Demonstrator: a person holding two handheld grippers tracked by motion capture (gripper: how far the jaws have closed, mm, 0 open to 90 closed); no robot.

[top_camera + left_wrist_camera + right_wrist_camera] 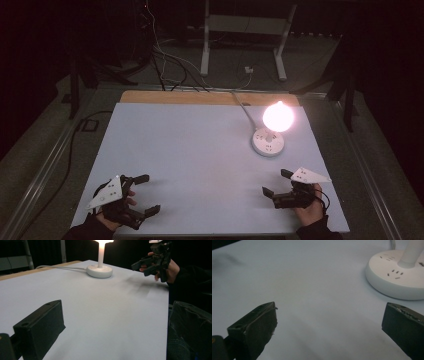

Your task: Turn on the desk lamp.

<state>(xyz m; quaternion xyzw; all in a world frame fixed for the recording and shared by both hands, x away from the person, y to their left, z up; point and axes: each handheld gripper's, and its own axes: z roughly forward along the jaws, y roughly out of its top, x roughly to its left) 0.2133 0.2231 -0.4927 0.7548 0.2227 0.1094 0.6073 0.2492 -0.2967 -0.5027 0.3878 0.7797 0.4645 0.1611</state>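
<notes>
two claws, left claw (146, 194) and right claw (274, 181), rest low, spread wide, near the lit lamp (270, 131).

We're seeing the lamp base (268, 142) sitting far right on the worktop (200, 150), cable (242, 107) trailing behind; left tongs (144, 195) near-left corner, right tongs (274, 183) just before the base.

Your two grippers are resting at the near edge of the table.
Your left gripper (142, 194) and right gripper (275, 182) are both gaping wide apart, holding nothing, while the lamp (278, 116) is glowing on its round white socket base (268, 142) ahead of your right hand (310, 207).
</notes>
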